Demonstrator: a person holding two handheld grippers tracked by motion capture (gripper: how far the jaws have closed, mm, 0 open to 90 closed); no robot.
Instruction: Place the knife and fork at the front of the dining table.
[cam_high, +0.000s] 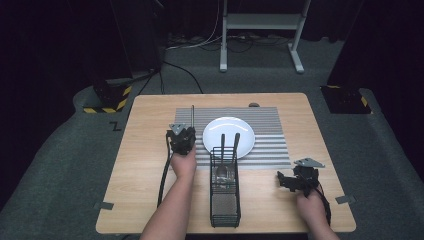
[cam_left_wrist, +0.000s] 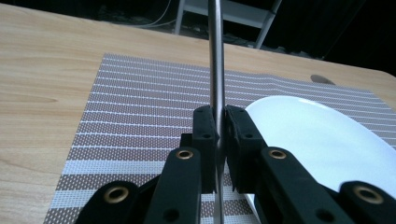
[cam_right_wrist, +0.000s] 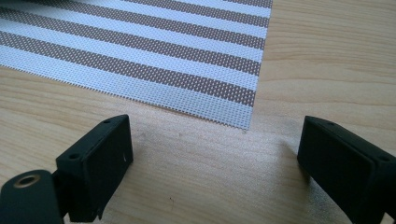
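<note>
My left gripper (cam_high: 189, 131) (cam_left_wrist: 217, 120) is shut on a slim metal utensil (cam_high: 192, 116) (cam_left_wrist: 215, 56). The utensil's shaft points away from me over the left part of the striped placemat (cam_high: 270, 131) (cam_left_wrist: 140, 93). Its far end runs out of the top of the left gripper view. A white plate (cam_high: 228, 135) (cam_left_wrist: 317, 135) lies on the mat just right of this gripper. My right gripper (cam_high: 284, 181) (cam_right_wrist: 215, 144) rests low over the bare wood near the mat's corner (cam_right_wrist: 224, 107), open, with nothing between its jaws.
A black wire caddy (cam_high: 224, 200) stands near the front edge between my forearms, with two dark utensil handles (cam_high: 229, 146) sticking up toward the plate. The wooden table (cam_high: 145, 165) has bare room at its left and right. A small dark object (cam_high: 254, 105) lies at the far edge.
</note>
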